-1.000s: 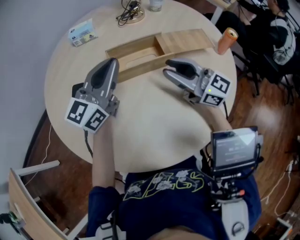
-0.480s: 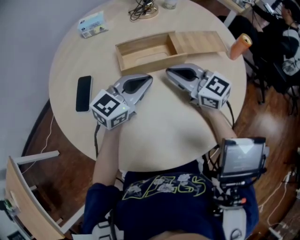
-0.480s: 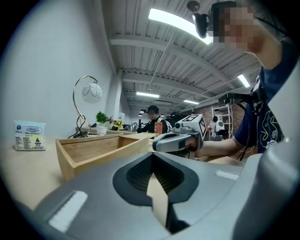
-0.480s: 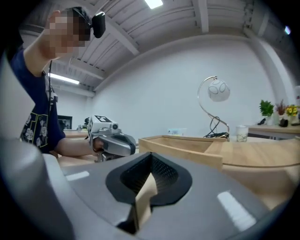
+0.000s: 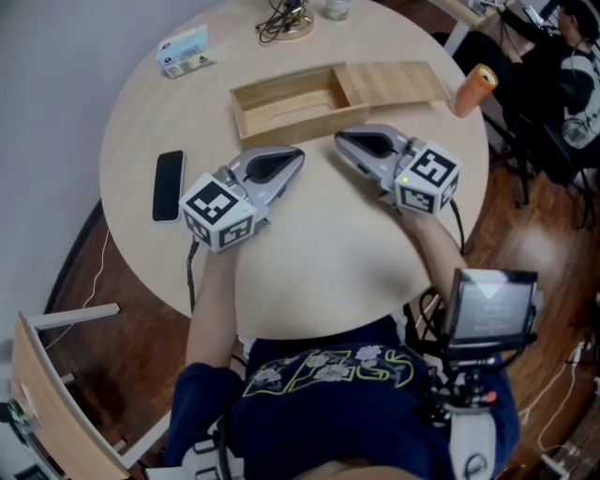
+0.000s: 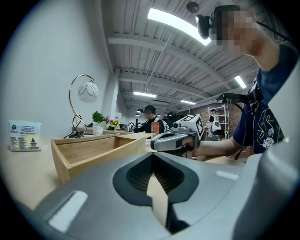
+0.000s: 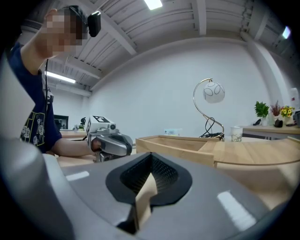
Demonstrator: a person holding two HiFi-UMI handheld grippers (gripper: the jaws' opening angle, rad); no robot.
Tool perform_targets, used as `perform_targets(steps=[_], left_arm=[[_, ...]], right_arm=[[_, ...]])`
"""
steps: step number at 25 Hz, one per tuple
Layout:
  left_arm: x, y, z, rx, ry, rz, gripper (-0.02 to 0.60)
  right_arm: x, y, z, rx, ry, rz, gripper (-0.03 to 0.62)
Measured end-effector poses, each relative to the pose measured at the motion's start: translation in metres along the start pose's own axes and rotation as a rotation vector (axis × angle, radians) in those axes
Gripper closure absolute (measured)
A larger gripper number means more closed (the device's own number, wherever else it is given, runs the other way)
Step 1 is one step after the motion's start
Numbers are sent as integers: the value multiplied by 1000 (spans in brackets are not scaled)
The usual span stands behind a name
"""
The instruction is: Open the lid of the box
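**Wooden slide-lid box** (image 5: 291, 120), one. It lies on the far half of the round table (image 5: 309, 253).
- Handling: by its look it is light, stiff, unvarnished wood that is smooth rather than slippery and not fragile.
- The tray stands open and empty.

**Items, left to right, placed against the box:**
- **Black phone** (image 5: 168, 186), one. It lies flat, well left of the box and nearer the person.
- **Small printed packet** (image 5: 184, 51), one. It sits beyond the box's left end, near the table edge.
- **Left gripper** (image 5: 296, 157), one. It rests just in front of the box's front wall and does not touch it. Its jaws are clenched together on nothing.
- **Lamp with its tangle of cable** (image 5: 286, 21), one, behind the box.
- **Glass** (image 5: 336, 7), one, just right of the lamp and behind the box.
- **Right gripper** (image 5: 340, 141), one. It is in front of the box's right end, with its jaws pressed together and empty.
- **Lid** (image 5: 394, 82), one. It is a flat wooden panel drawn out past the box's right end. It probably still sits in the grooves there, but the join is too small to confirm.
- **Orange can** (image 5: 472, 90), one. It stands at the table edge, right of the lid's free end.

**Where to grip:** pinch the lid's free right edge to slide it. Steady the tray by its left end wall, or the whole box is likely to skate along.
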State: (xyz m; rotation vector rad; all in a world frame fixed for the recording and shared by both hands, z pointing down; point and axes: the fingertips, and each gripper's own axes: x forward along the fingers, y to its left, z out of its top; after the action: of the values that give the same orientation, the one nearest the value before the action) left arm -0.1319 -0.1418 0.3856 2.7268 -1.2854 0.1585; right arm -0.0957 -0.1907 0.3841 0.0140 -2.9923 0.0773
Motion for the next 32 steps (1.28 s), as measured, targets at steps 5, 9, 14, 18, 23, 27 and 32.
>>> perform_targets(steps=[5,9,14,18,23,27,32], left_arm=[[1,1,-2,6,6,-6,578],[0,1,-2,4,3,-5,578],[0,2,-2,1,2,-3,578],[0,2,-2,4,4,-6,578],[0,2,-2,1,0,-4,578],[0,3,-2,0,-2,-2,578],[0,2,-1,4,2,-6,578]], right_arm=[[1,2,-2,1,4,7,583],[2,3,-3,-2,1,18,583],[3,5,-1,-7,3,27,583],[4,6,-3,-6,7,36,583],[4,9,-3,-8,5,53,583],[5,11,-2,-12,7,65,583],[4,9,-2,-5,6,51,583]])
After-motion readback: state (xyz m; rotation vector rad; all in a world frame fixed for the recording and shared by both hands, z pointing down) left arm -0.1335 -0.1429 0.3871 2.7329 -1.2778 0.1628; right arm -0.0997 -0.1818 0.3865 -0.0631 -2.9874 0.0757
